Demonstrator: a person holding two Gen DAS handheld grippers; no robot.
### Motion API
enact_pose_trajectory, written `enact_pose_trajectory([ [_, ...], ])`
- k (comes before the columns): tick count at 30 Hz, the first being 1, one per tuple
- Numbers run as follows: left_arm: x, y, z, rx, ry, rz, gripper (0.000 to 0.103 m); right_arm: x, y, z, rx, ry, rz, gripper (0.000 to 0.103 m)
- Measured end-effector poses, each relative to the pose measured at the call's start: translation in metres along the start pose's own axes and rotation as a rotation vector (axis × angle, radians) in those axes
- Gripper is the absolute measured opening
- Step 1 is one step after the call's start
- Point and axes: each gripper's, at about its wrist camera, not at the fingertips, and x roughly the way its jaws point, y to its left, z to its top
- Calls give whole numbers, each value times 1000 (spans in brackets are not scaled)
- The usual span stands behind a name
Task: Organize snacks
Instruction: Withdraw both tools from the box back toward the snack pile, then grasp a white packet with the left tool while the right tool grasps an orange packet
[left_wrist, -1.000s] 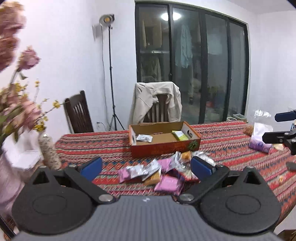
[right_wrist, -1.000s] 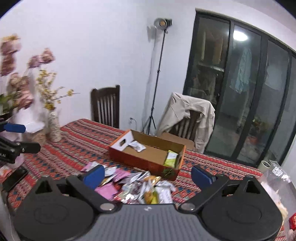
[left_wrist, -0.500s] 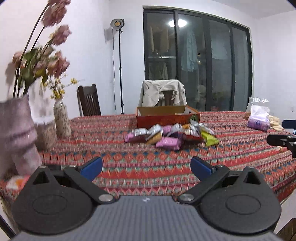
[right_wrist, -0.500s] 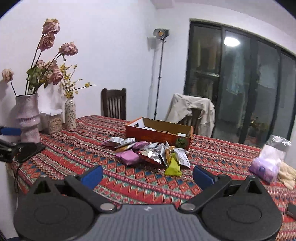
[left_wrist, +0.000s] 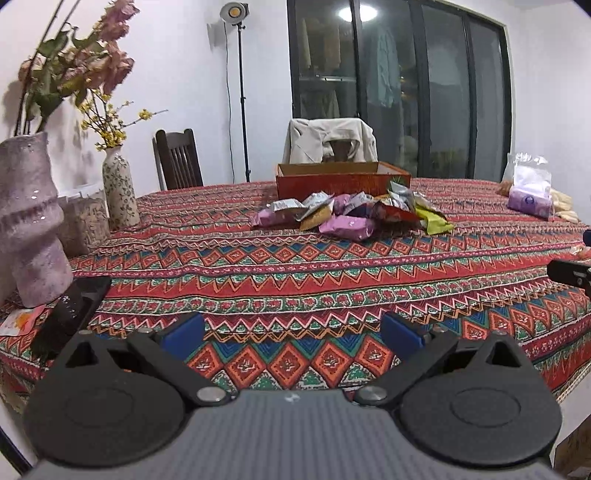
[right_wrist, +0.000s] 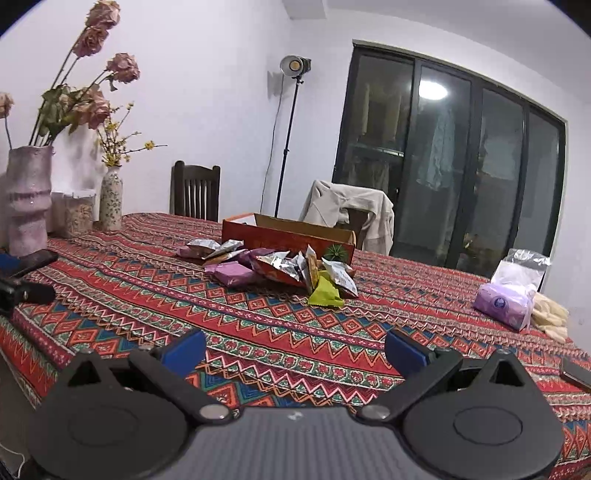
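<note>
No print on the snack packets (left_wrist: 347, 214) is legible.

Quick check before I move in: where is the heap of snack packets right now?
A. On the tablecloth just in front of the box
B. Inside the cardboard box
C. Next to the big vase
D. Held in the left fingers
A: the snack packets lie heaped on the tablecloth in front of the cardboard box; both grippers are open and empty.

Dim, bluish indoor light; ceiling-lamp glare (left_wrist: 356, 14) on glass; fisheye-bowed edges.
</note>
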Motion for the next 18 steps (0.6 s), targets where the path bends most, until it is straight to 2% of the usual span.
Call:
enact_pose_trajectory([
  [13,61,-4,39,-30,67,-26,103,54,-21,18,117,53,-1,101],
  [15,74,-5,48,-23,80,-28,103,66,-26,23,137,61,-7,99],
  [17,87,-7,57,-23,90,-31,103,77,-31,27,152,69,-12,91],
  [18,94,-8,62,-22,94,-36,103,83,-34,30,160,72,-14,91],
])
